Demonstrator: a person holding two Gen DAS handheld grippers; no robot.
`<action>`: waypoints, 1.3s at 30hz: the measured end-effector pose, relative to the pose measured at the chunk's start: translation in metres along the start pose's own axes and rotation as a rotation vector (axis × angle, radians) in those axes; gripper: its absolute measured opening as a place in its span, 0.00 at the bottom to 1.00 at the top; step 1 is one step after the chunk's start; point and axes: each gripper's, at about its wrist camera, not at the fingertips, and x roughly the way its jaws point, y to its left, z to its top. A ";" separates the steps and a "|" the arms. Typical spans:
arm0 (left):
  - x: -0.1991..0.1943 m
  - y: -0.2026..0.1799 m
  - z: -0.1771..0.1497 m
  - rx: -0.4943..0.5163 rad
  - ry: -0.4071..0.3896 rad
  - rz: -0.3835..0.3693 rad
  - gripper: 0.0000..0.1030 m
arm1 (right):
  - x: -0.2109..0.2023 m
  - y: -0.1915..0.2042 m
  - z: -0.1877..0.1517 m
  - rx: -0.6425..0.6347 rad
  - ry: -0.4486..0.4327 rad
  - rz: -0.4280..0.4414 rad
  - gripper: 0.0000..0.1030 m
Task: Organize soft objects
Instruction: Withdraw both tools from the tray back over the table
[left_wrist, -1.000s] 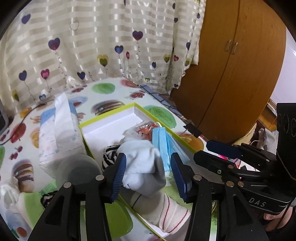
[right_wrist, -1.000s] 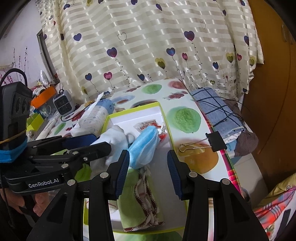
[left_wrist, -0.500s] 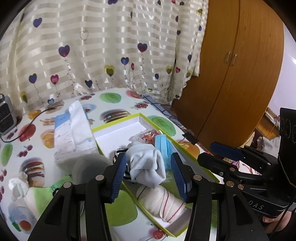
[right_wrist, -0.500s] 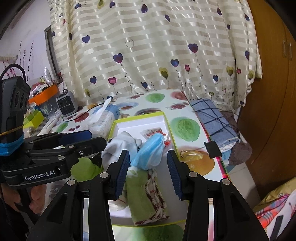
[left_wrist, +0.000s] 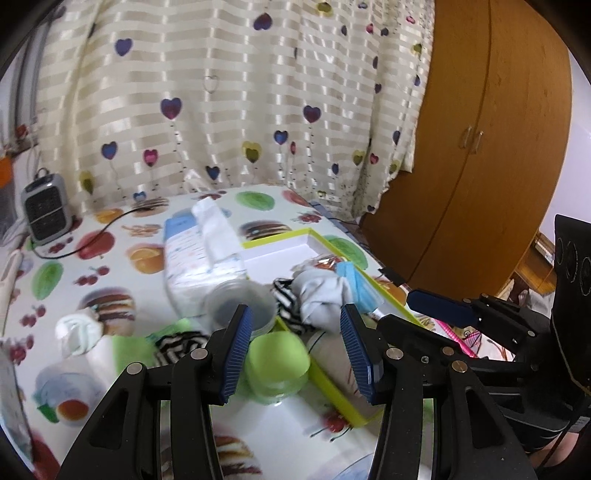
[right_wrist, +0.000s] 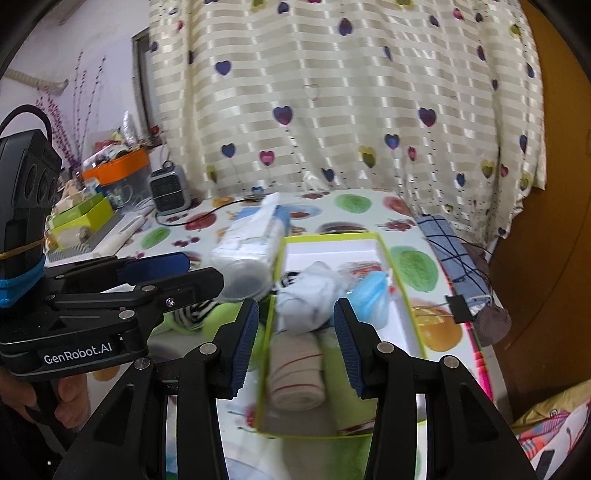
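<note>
Lime-green edging frames the shallow white box (right_wrist: 391, 258) on the fruit-print table (left_wrist: 122, 258). Inside it, a crumpled white sock (right_wrist: 310, 295) sits on top, with a blue mask (right_wrist: 373, 295) just beside it on the right and a striped black-and-white sock (left_wrist: 286, 299) on its left. A rolled cream towel with red lines (right_wrist: 295, 369) and a green cloth (right_wrist: 343, 384) lie nearer the camera. The left gripper (left_wrist: 295, 350) and the right gripper (right_wrist: 293, 343) both hang above the table with jaws spread, holding nothing. A tissue pack (left_wrist: 199, 251) lies left of the box.
</note>
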 end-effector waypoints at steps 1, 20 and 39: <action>-0.002 0.003 -0.002 -0.006 -0.002 0.004 0.48 | 0.000 0.004 0.000 -0.007 0.002 0.006 0.43; -0.030 0.041 -0.034 -0.091 -0.005 0.060 0.48 | 0.006 0.046 -0.006 -0.088 0.040 0.069 0.43; -0.045 0.105 -0.067 -0.238 0.022 0.145 0.48 | 0.024 0.079 -0.017 -0.138 0.095 0.184 0.43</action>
